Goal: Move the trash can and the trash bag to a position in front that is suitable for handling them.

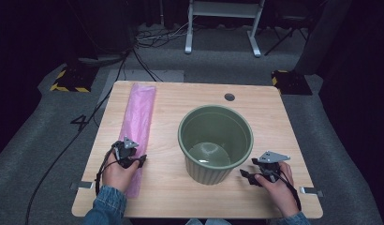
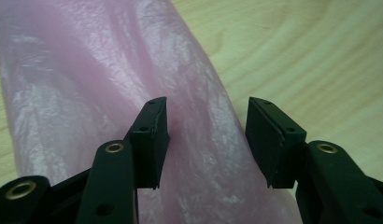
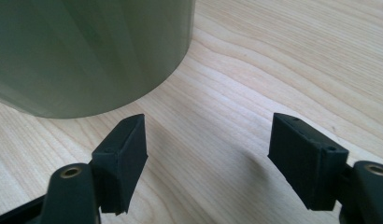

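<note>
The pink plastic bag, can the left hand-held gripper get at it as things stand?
Probably yes: the left hand-held gripper sits open just over the pink plastic bag, with nothing between them.

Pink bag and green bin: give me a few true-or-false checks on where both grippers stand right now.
1. The left gripper has its jaws open over the pink bag. True.
2. The pink bag is already inside the green bin. False: it lies flat on the table, left of the bin.
3. The right gripper is shut on the bin's rim. False: its jaws are open, low over bare wood beside the bin's base.
4. The green bin stands upright. True.
5. The pink bag lies to the right of the bin in the high view. False: it lies along the table's left side.
</note>
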The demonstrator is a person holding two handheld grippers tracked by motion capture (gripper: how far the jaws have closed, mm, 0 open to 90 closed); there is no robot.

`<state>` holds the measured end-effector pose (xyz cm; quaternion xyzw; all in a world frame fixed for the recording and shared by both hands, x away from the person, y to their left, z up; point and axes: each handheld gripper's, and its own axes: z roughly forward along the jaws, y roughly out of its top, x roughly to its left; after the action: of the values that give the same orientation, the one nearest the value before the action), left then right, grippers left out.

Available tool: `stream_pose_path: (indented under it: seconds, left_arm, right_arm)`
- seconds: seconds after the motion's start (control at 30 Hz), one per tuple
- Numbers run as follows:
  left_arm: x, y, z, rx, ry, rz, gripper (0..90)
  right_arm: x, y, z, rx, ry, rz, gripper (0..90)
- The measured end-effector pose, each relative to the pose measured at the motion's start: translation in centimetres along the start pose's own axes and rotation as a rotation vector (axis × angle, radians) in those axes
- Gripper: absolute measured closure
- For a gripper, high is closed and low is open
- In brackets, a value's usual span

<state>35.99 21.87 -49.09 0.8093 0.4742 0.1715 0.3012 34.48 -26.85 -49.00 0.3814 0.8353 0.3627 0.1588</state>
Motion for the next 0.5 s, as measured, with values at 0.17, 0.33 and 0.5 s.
stream_pose_path:
  seconds: [0.17, 0.33, 0.5]
  left_arm:
    - [-2.0, -1.5, -0.9, -0.024, -0.069, 0.087, 51.0]
    - [-4.0, -2.5, -2.3, 0.024, -0.154, 0.17, 49.1]
    - [-4.6, -1.9, -3.7, -0.021, -0.136, 0.138, 36.0]
  right_arm:
    - [0.0, 0.1, 0.1, 0.002, 0.002, 0.003, 28.3]
    - [-0.2, 0.7, 0.2, -0.012, -0.002, 0.003, 28.4]
    - [-0.4, 1.8, 0.9, -0.096, -0.042, 0.037, 29.5]
